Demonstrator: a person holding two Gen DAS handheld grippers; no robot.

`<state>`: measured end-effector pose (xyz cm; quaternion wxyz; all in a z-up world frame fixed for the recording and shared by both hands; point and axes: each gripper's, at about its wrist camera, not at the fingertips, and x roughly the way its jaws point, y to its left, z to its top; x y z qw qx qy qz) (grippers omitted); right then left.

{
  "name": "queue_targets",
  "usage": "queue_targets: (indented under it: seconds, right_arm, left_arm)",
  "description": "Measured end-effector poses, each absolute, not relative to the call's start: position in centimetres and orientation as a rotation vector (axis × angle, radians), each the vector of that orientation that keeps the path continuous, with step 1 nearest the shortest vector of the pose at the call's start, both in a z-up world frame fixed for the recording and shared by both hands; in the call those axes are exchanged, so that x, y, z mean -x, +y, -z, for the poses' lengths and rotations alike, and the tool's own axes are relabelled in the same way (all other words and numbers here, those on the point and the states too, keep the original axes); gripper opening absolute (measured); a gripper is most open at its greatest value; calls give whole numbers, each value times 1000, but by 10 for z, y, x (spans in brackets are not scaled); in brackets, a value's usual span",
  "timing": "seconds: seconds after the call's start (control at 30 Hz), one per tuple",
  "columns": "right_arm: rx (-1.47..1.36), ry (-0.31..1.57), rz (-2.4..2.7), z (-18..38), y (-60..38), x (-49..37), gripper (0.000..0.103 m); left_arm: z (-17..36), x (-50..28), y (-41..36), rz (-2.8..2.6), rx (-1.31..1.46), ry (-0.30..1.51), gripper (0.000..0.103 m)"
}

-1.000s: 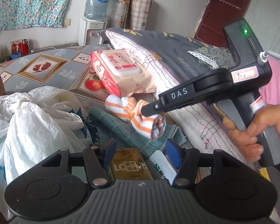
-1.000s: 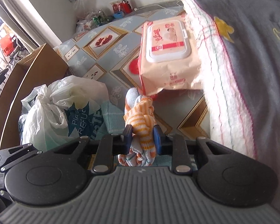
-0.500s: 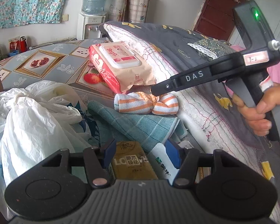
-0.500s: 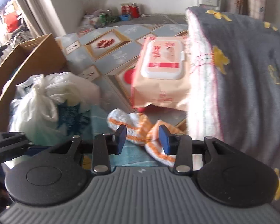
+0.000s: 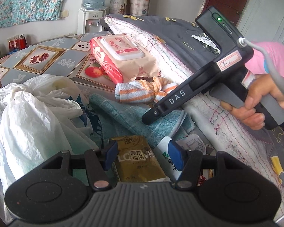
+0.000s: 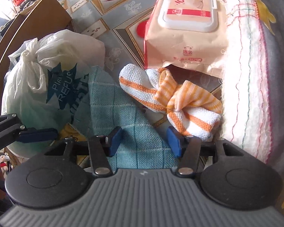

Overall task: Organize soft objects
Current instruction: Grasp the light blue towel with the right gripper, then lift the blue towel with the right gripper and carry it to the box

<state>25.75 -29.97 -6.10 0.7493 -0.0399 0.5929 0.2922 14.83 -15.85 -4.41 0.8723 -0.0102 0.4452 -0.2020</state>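
Two grippers, both spread wide and empty: right gripper (image 6: 144, 139) just below knotted orange-striped cloth (image 6: 170, 98), left gripper (image 5: 142, 156) farther below it. Cloth against quilt (image 6: 242, 87), under wipes pack (image 6: 187, 24); risk of snagging teal towel (image 6: 123, 113) underneath.
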Motion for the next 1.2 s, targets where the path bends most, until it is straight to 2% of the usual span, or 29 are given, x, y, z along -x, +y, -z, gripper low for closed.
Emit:
queue_targets:
  seconds: [0.03, 0.13, 0.2, 0.37, 0.43, 0.7, 0.97, 1.2]
  right_arm:
    - [92, 1300, -649, 61, -298, -258, 61]
    - [124, 1301, -665, 61, -294, -255, 60]
    - [169, 1289, -666, 60, -289, -250, 53]
    - [205, 1233, -649, 54, -281, -238, 18]
    - [227, 1193, -624, 48, -279, -232, 14]
    - [191, 1067, -562, 13, -292, -223, 12]
    - [60, 986, -548, -19, -312, -222, 12]
    - [-110, 940, -588, -55, -326, -209, 12]
  left_arm:
    - [45, -149, -158, 422, 20, 931, 59]
    - [45, -149, -158, 420, 22, 932, 59]
    - [45, -149, -158, 420, 23, 931, 59]
    - [45, -149, -158, 420, 24, 927, 59]
    - [44, -149, -158, 421, 29, 926, 59]
    - [40, -147, -155, 426, 53, 922, 60]
    - [33, -144, -154, 439, 81, 901, 65]
    - [27, -136, -156, 463, 89, 870, 65]
